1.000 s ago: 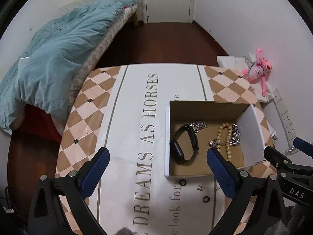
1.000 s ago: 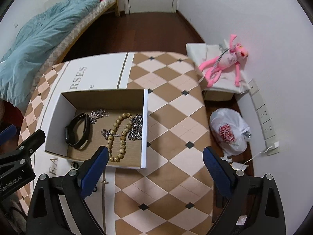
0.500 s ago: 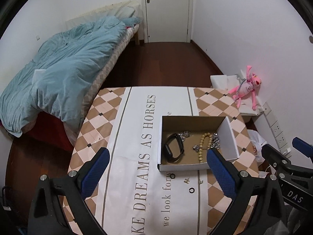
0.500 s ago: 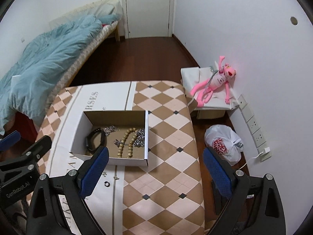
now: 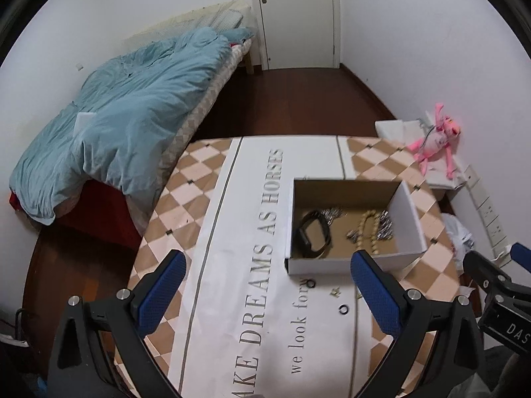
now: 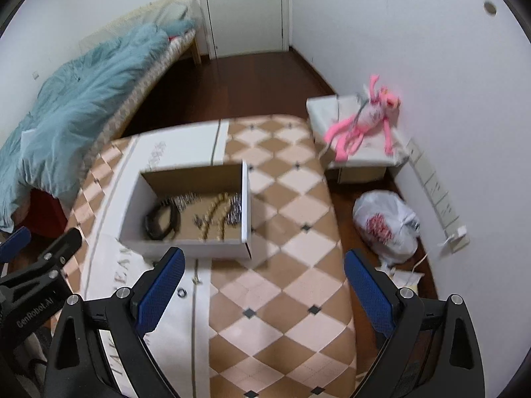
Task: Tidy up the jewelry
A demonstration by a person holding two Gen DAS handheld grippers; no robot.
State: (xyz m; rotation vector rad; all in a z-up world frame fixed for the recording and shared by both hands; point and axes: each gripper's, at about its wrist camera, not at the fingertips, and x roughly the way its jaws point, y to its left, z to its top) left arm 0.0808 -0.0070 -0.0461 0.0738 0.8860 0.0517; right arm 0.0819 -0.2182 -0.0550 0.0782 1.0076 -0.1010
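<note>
Bedroom table [image 5: 205,199] carries the box [image 5: 318,263] with a band and beads inside. Two rings [image 5: 344,309] and small bits lie loose before it. Left claw [image 5: 265,285] wide, empty; rings at its 1 o'clock, nearer than to the right claw [image 6: 262,282], likewise wide, empty.

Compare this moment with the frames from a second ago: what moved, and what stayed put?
Both cameras pulled up and back from the box, so it looks smaller and more of the room shows. The left hand-held gripper and right hand-held gripper remain open and empty. The black band, bead string and loose rings on the table have not moved.
</note>
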